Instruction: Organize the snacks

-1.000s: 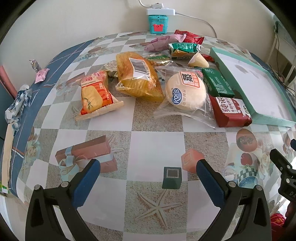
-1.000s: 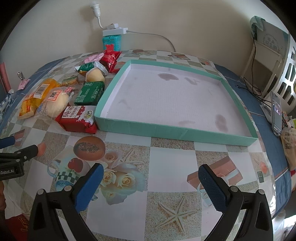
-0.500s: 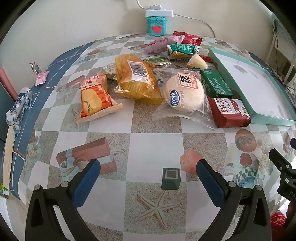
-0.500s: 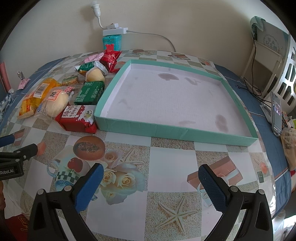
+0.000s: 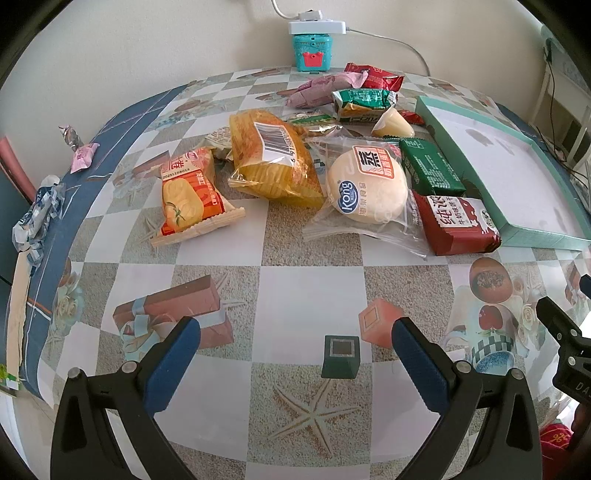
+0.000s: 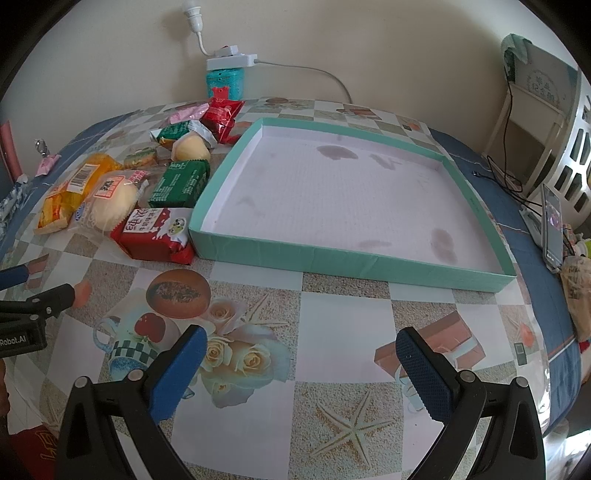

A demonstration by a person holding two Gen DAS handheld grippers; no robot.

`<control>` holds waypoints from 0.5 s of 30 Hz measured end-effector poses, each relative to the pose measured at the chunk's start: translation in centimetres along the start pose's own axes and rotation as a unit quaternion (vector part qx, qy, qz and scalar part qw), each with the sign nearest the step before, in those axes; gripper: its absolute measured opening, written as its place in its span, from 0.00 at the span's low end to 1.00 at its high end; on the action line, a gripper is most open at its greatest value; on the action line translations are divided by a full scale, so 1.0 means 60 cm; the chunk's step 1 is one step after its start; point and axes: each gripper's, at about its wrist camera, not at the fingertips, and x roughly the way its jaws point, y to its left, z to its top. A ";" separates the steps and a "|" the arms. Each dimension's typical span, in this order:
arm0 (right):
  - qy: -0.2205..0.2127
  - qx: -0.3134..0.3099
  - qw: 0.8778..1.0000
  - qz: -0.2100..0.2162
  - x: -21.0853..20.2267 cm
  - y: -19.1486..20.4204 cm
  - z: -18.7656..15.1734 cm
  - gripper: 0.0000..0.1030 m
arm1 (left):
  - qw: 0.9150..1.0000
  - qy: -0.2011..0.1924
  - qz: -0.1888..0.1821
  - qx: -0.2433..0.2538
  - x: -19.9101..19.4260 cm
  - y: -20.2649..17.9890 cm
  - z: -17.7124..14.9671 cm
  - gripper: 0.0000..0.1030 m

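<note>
The left gripper point(image 5: 295, 354) is hanging with blue pads spread wide and nothing between them, edging slightly nearer the heap of wrapped snacks than a second ago; the right gripper point(image 6: 299, 358), likewise apart and bare, is holding unchanged before the shallow teal cardboard tray point(image 6: 347, 258). The tray is sitting empty, and the nearest dark-red foil packet point(image 5: 458, 225) is lying against its corner, so sorting is probably only starting.

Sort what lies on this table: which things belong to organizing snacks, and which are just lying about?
Belongs to the job:
- shallow teal cardboard tray
- round white bun in clear wrapper
- dark red milk-biscuit packet
- green foil packet
- yellow cake in clear bag

Just lying about:
- white power strip
- turquoise toy box
- phone on stand
</note>
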 end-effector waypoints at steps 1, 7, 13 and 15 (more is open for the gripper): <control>0.000 0.000 1.000 0.000 0.001 0.000 0.000 1.00 | 1.000 0.000 0.000 0.000 0.000 -0.002 0.000 1.00; 0.000 -0.001 1.000 0.000 0.001 0.001 0.000 1.00 | 1.000 -0.001 0.000 0.000 -0.001 -0.001 -0.001 1.00; 0.000 0.000 1.000 -0.001 0.001 0.001 0.001 1.00 | 1.000 -0.001 0.001 0.000 -0.001 -0.003 -0.001 1.00; 0.000 0.000 1.000 0.000 0.001 0.001 0.001 1.00 | 1.000 -0.002 0.001 0.001 -0.002 -0.002 -0.001 1.00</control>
